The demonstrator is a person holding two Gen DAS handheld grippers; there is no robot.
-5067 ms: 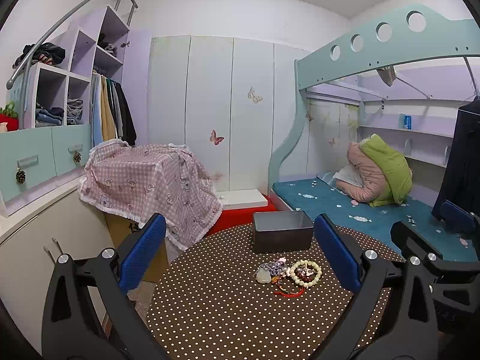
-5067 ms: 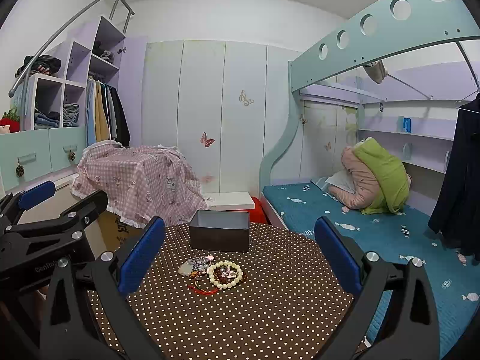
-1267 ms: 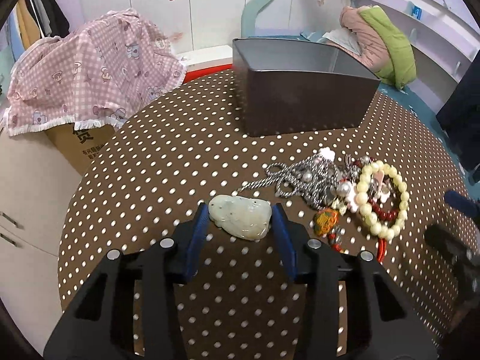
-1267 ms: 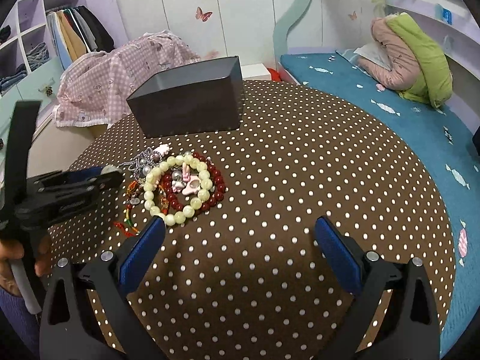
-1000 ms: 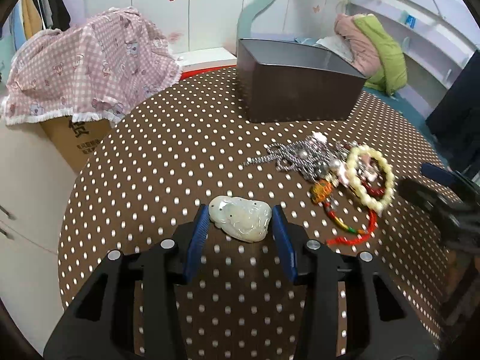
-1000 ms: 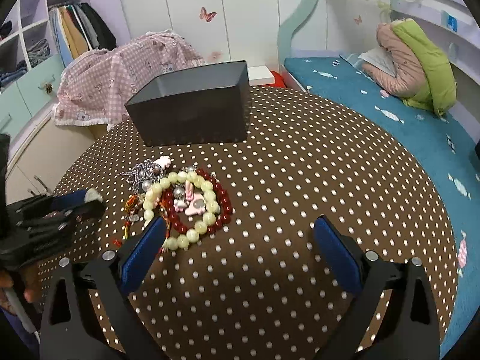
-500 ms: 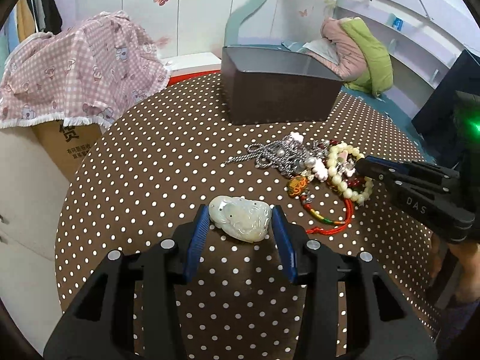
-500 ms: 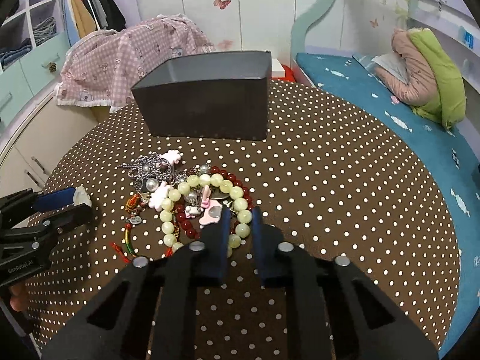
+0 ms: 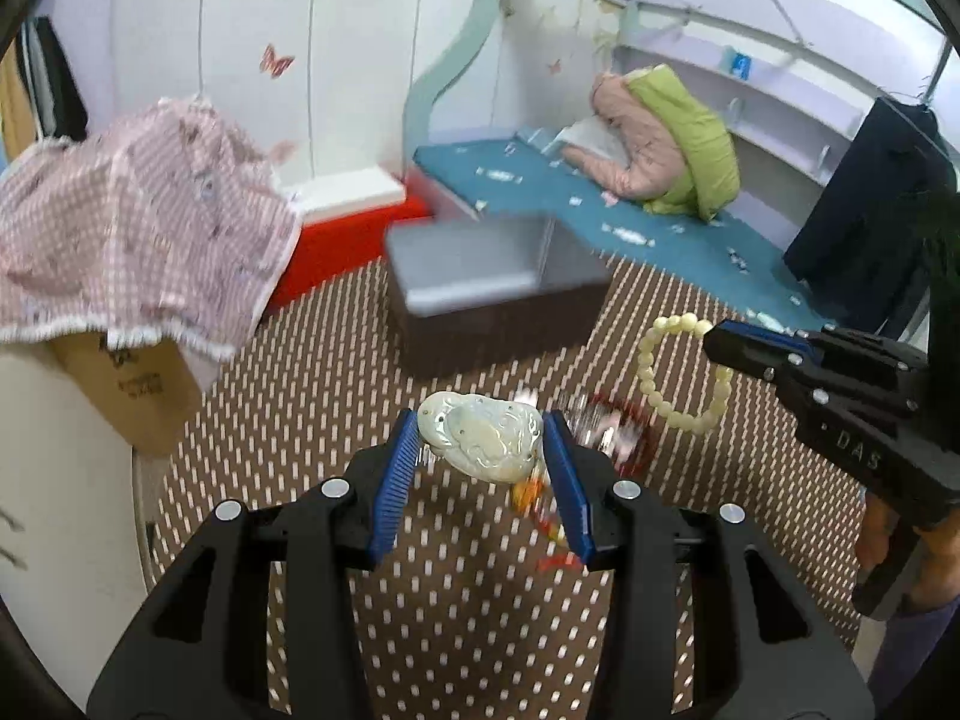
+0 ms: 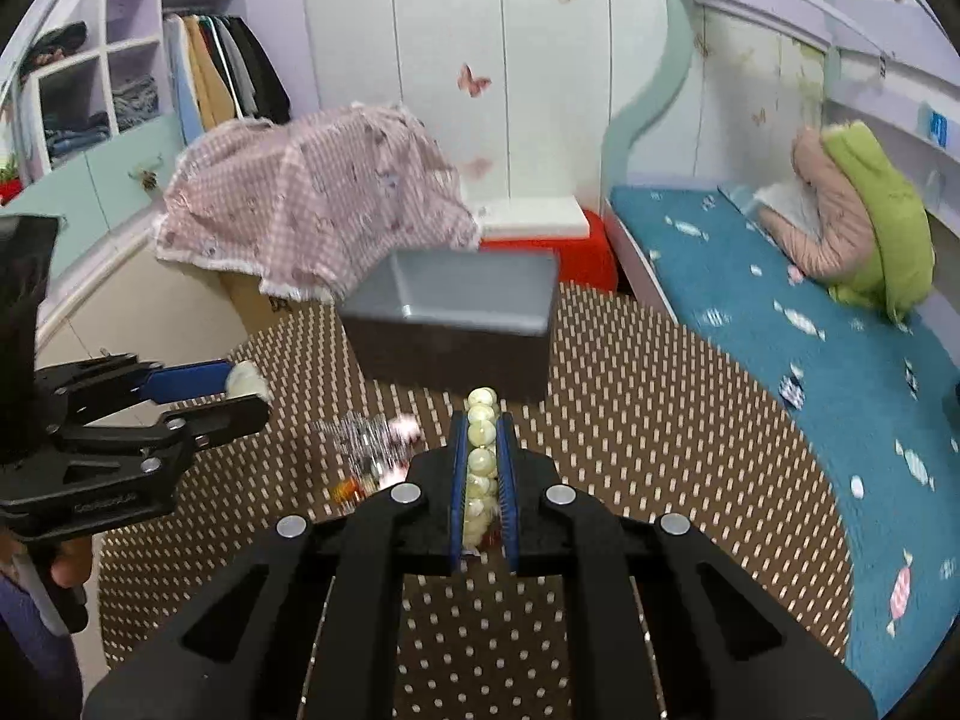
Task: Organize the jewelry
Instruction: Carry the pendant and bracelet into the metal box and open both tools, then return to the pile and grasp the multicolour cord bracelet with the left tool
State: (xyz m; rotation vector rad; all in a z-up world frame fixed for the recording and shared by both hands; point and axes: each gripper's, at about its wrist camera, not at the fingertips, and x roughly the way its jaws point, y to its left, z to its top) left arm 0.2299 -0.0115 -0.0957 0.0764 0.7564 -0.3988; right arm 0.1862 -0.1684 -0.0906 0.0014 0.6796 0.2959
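The polka-dot desk (image 9: 336, 384) carries an open dark box (image 10: 456, 318). Both pieces have left the desk since a second ago. Left hand-held gripper (image 9: 480, 450) pinches the jade pendant (image 9: 480, 435); right hand-held gripper (image 10: 480, 468) clamps the cream bead bracelet (image 10: 481, 444), apparently box-bound. Remaining jewelry (image 10: 372, 450) is blurred.

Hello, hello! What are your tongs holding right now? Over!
Left tongs shut on jade pendant. Right tongs shut on cream bead bracelet, both lifted. Gray box open ahead, path clear. Other jewelry on table.
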